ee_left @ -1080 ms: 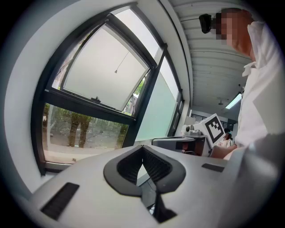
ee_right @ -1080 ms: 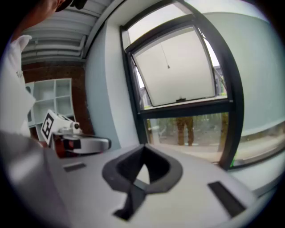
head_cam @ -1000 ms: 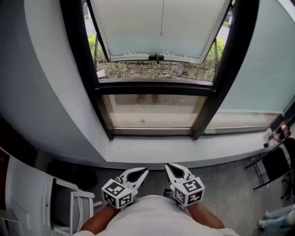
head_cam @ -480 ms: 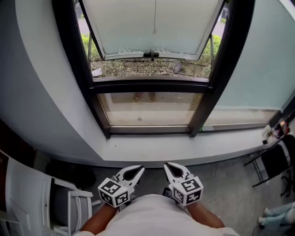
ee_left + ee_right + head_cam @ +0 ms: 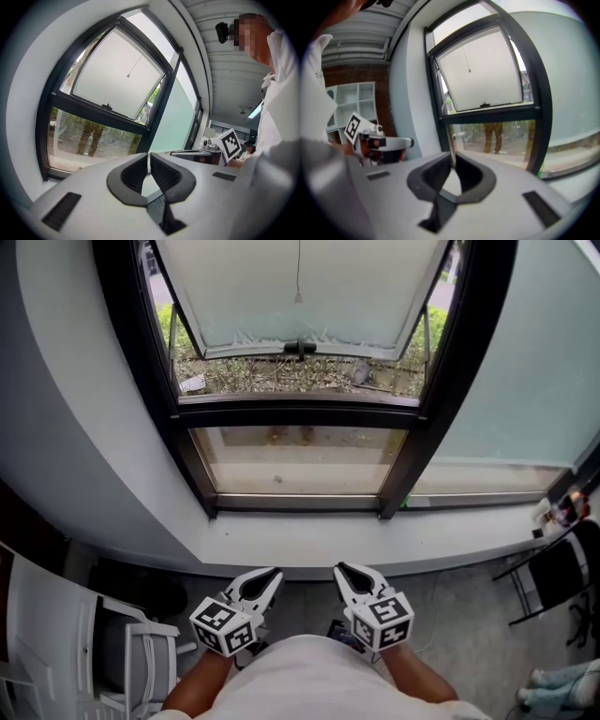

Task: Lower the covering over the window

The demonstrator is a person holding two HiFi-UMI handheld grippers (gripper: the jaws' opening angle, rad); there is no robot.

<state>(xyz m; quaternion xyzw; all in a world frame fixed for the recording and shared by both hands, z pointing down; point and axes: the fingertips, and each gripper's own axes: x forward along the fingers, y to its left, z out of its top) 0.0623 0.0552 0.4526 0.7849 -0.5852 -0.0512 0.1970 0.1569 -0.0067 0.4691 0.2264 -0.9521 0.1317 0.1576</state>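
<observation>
**White cord, rolled-up covering: grip point and approach**

Nearest, left gripper (image 5: 273, 572) and right gripper (image 5: 341, 568), held low and close in, side by side. Each with jaws closed together on nothing, as read in both gripper views. Flanked by a white chair (image 5: 56, 634) to the left and a black folding chair (image 5: 555, 573) to the right, both well clear of the reach.

Beyond, a deep pale sill (image 5: 309, 545), to be leaned over. Then the black frame (image 5: 300, 413), a fixed lower pane (image 5: 295, 460), and above it the out-tilted sash (image 5: 375, 287) with its handle (image 5: 300, 348).

Farthest up, the thin pull cord (image 5: 299, 268), hanging before that sash and ending in a small bob (image 5: 298, 298) just above the handle. Covering itself not made out in any view; presumably rolled up above the frame top.

Cord judged light, limp, and prone to swing or slip out of a pinch. Best taken at or just above the bob, then drawn down steadily. Likely soft, light fabric on the other end, so no heavy pull expected.
</observation>
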